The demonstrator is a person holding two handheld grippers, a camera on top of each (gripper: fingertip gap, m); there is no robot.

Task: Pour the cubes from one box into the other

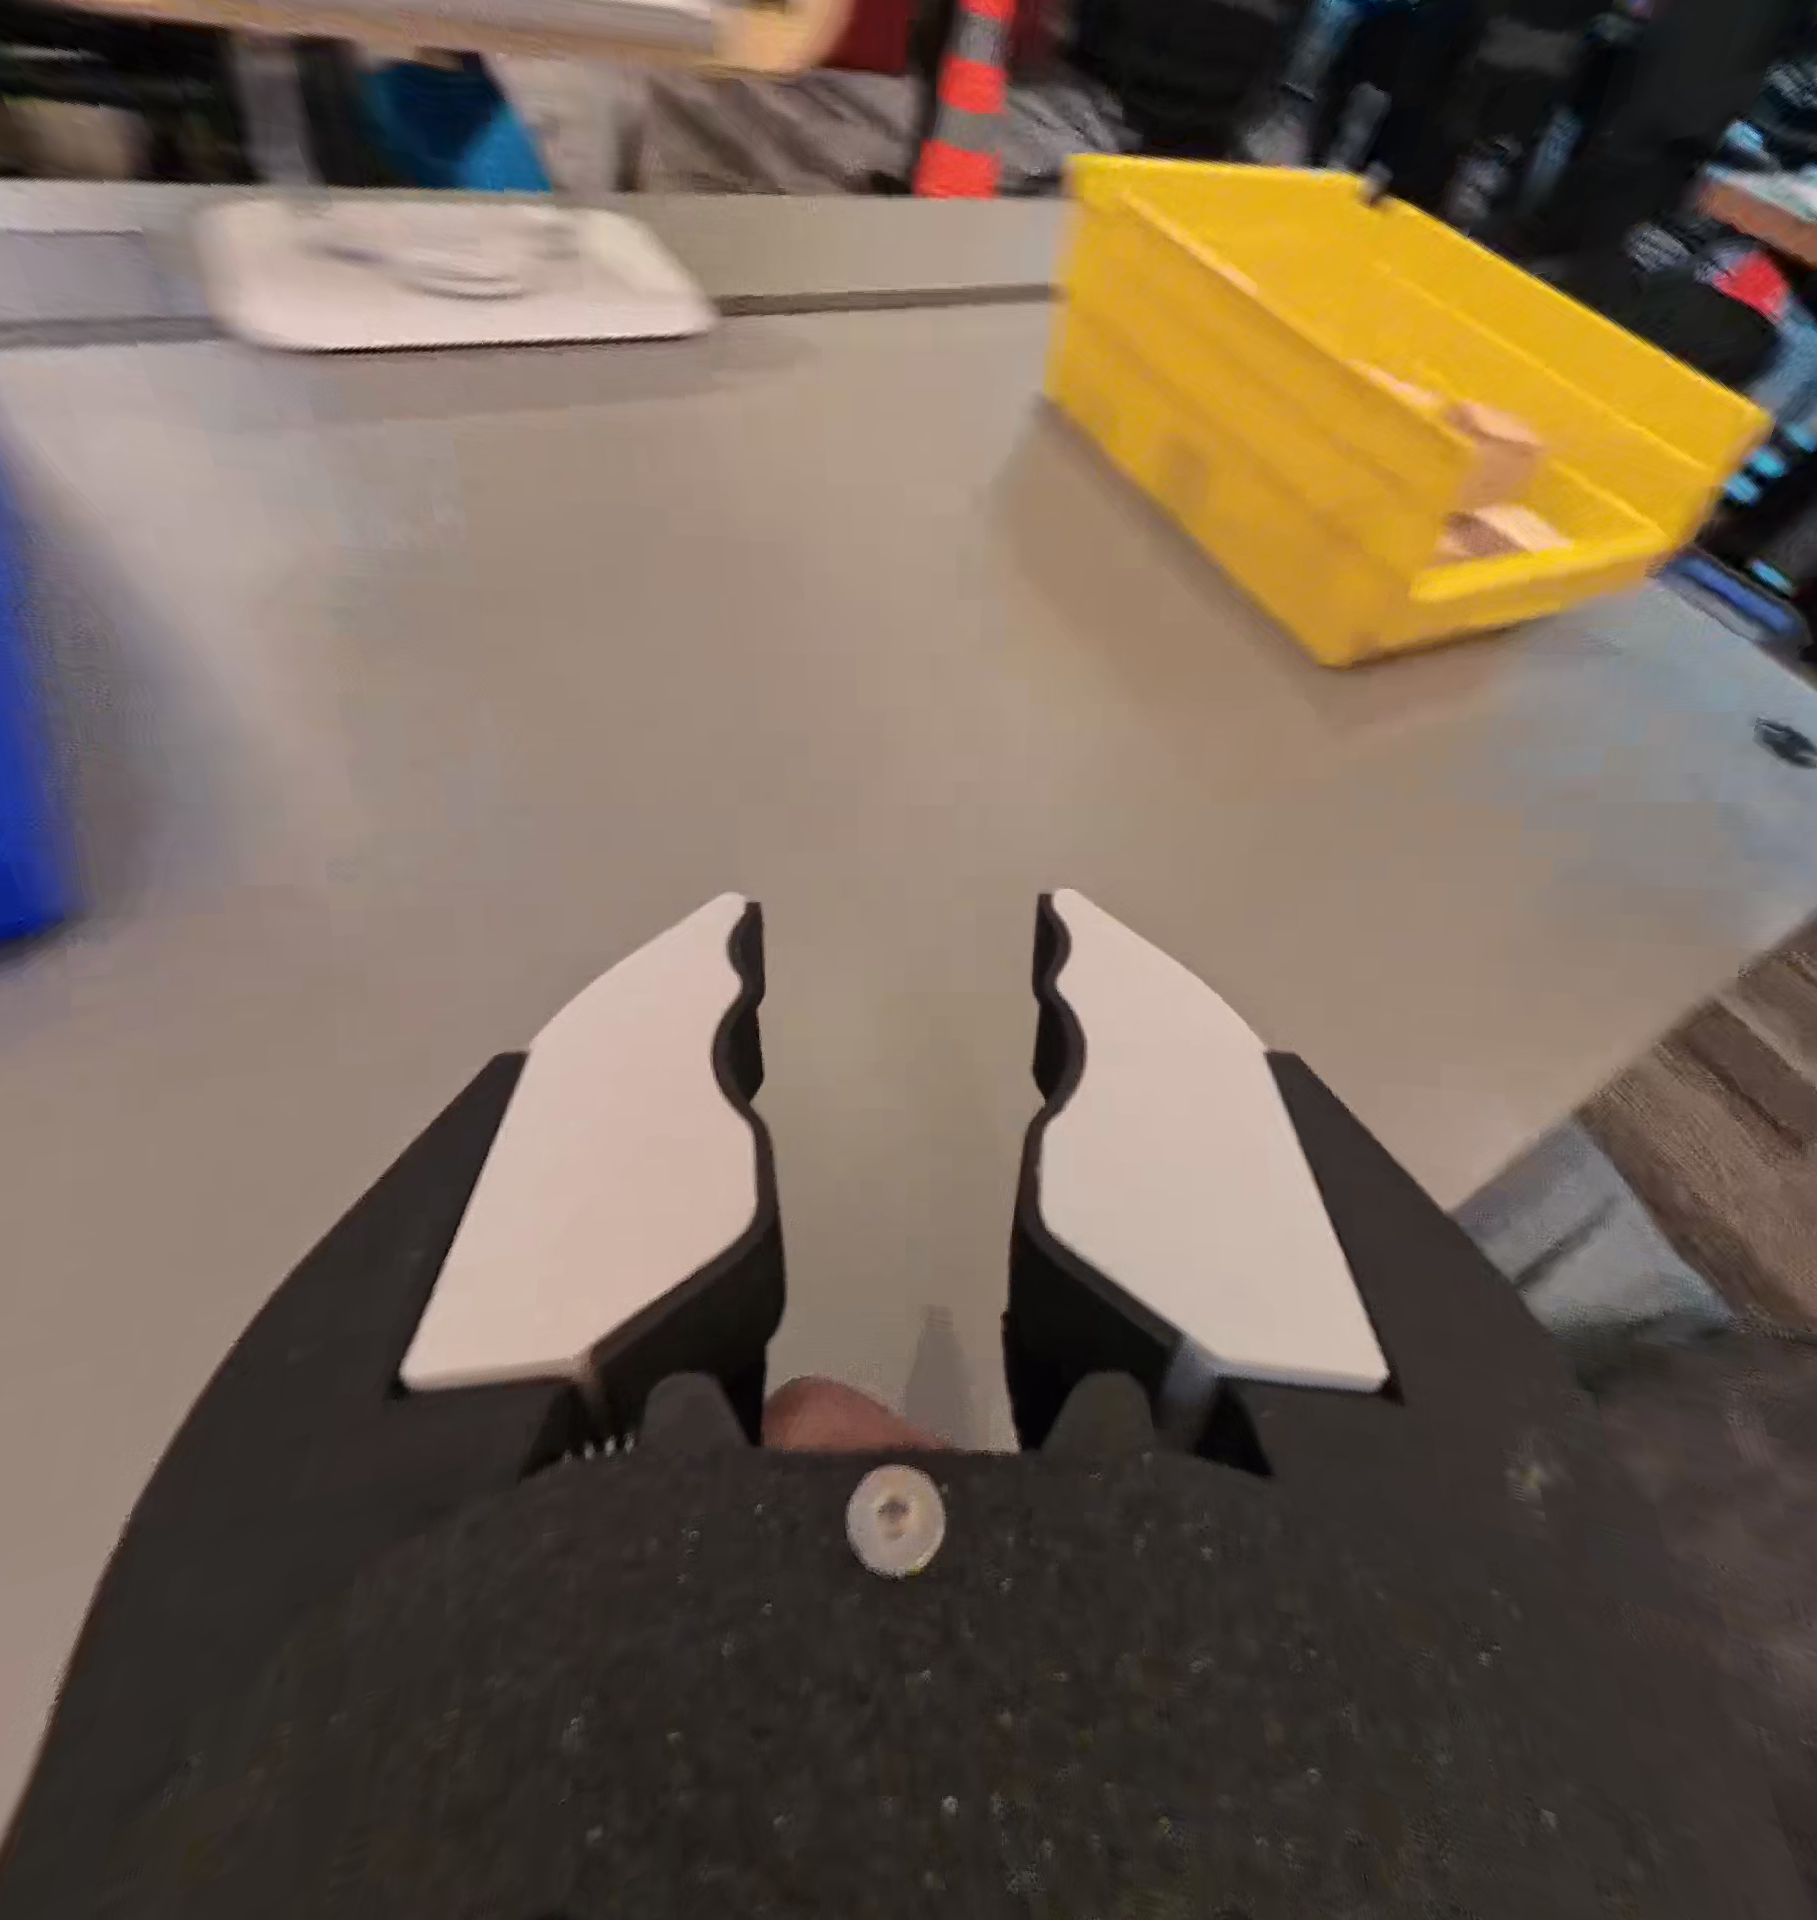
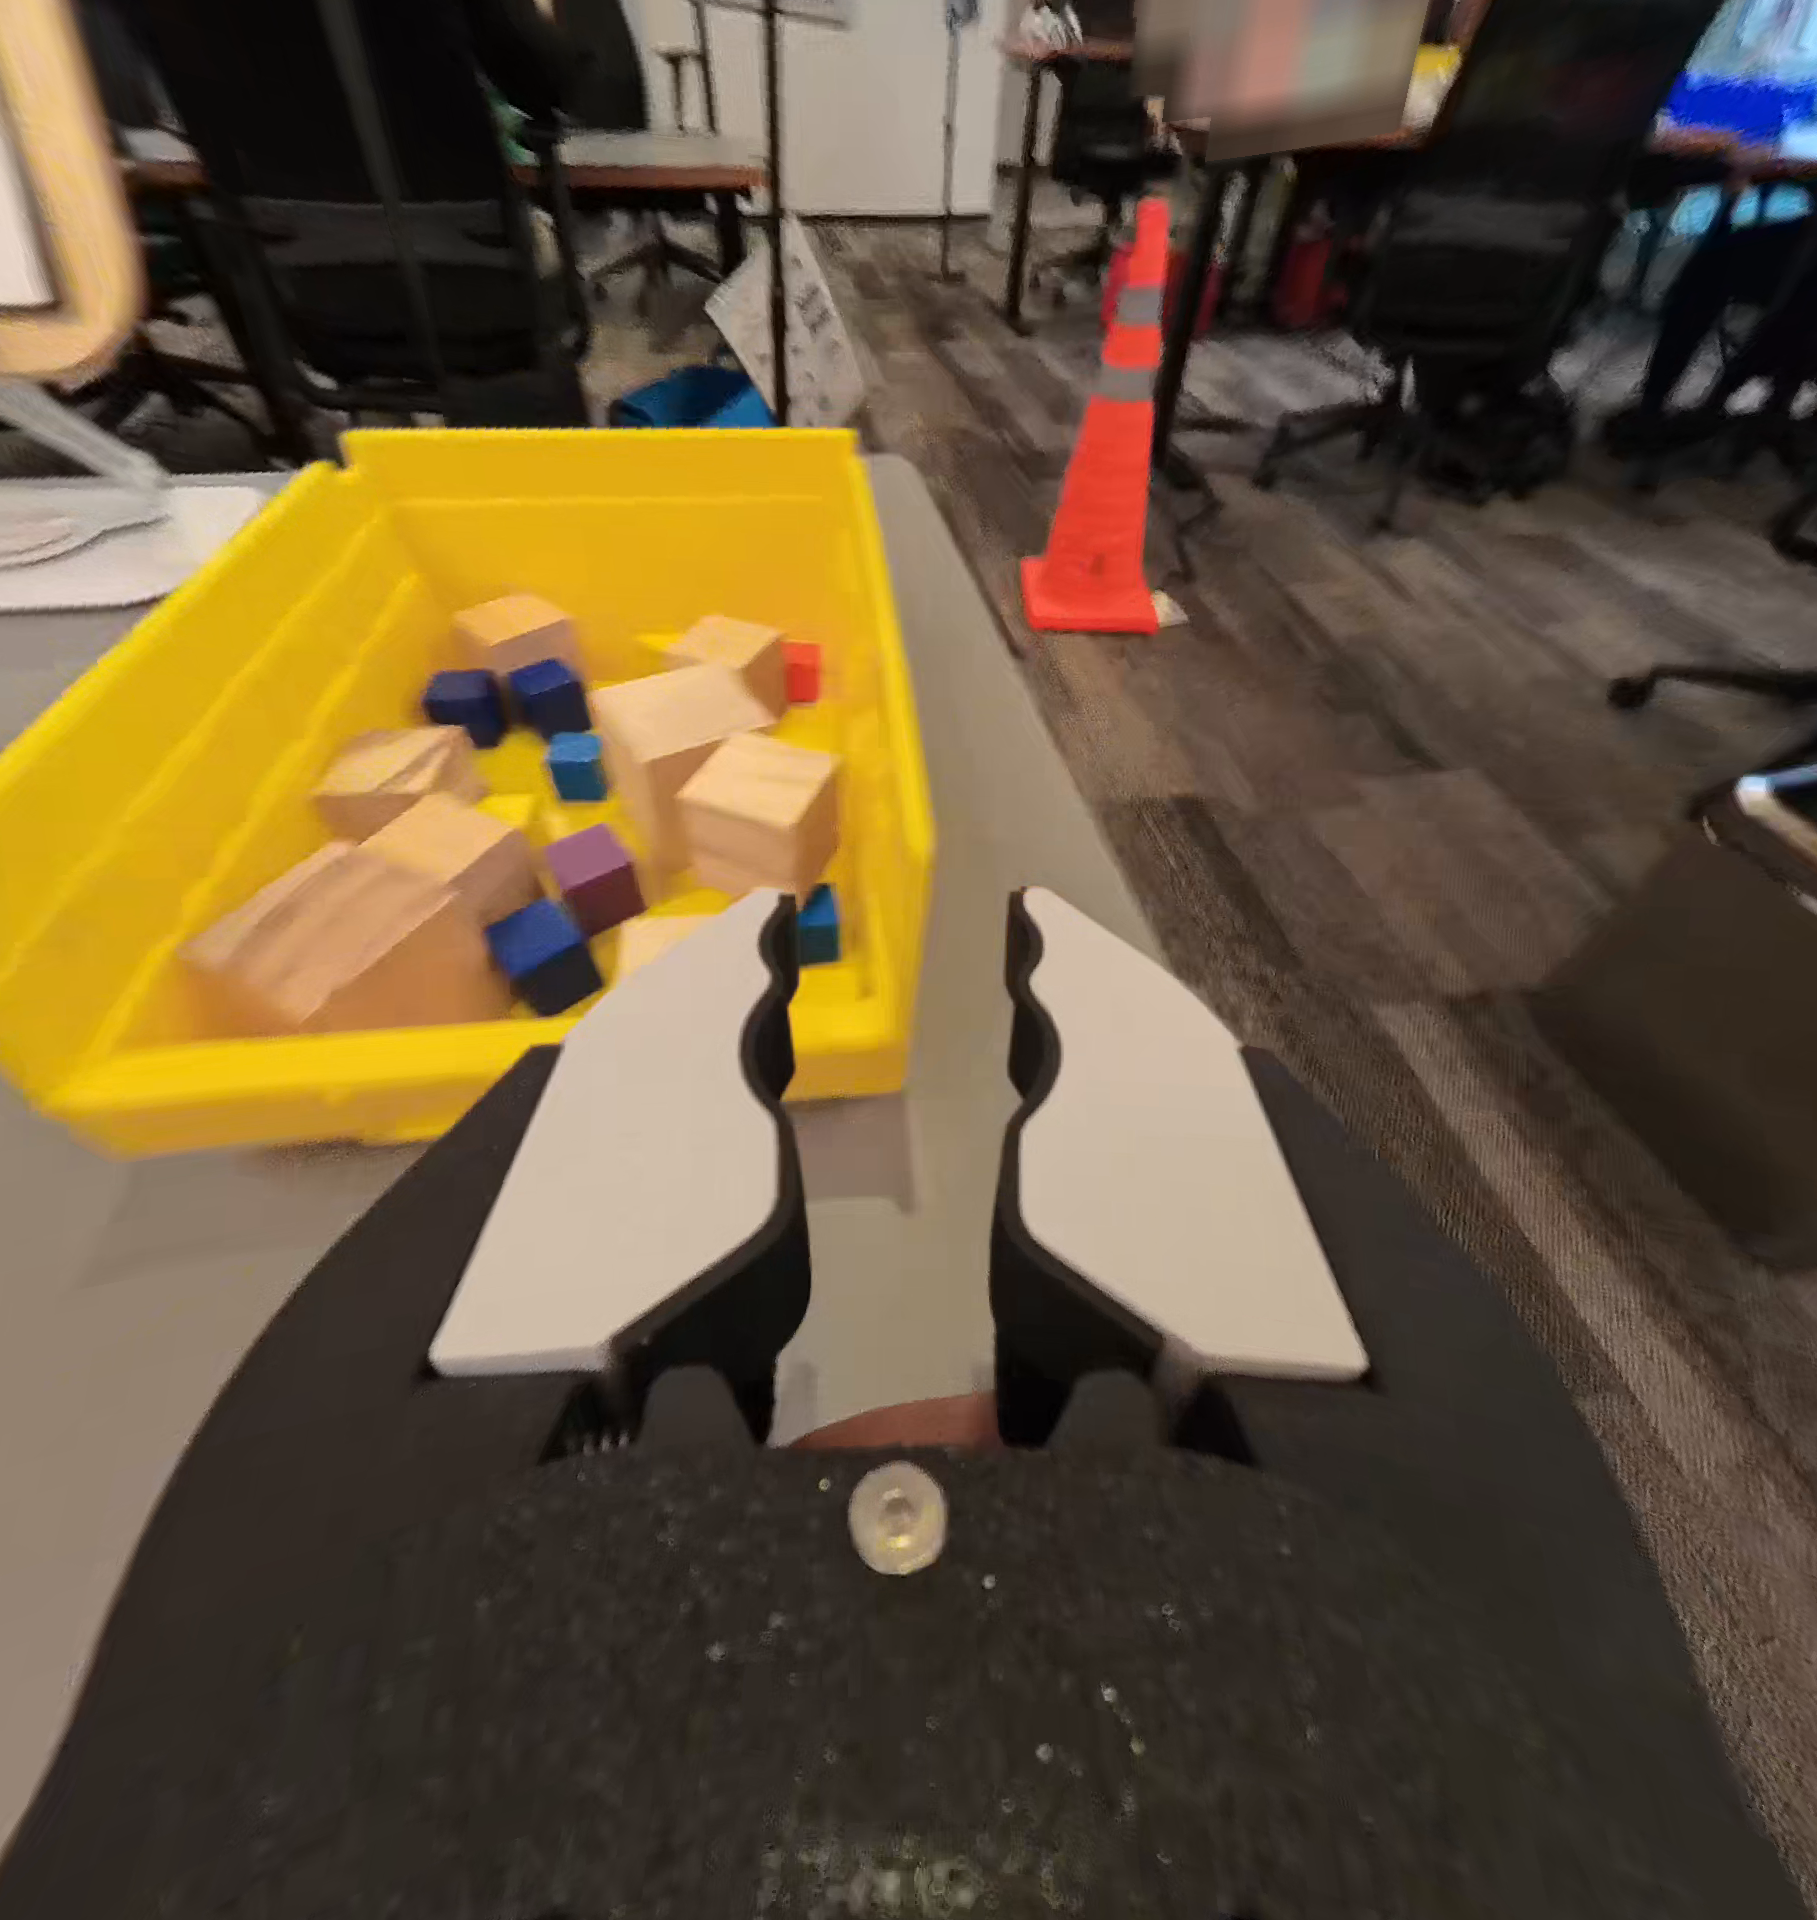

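yellow box (image 2: 135, 831) — left of right gripper (image 2: 893, 909)

Open office — swivel chairs (image 2: 1444, 312), desks (image 2: 655, 171), monitor (image 2: 1766, 94), traffic cone (image 2: 1106, 457)

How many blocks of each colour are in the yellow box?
Plain wooden cubes: 7
Small blue cubes: 5
Small purple cube: 1
Small red cube: 1
Total: 14 clearly seen in the yellow plastic box. I cannot tell whether more are hidden, or whether yellow ones blend in.
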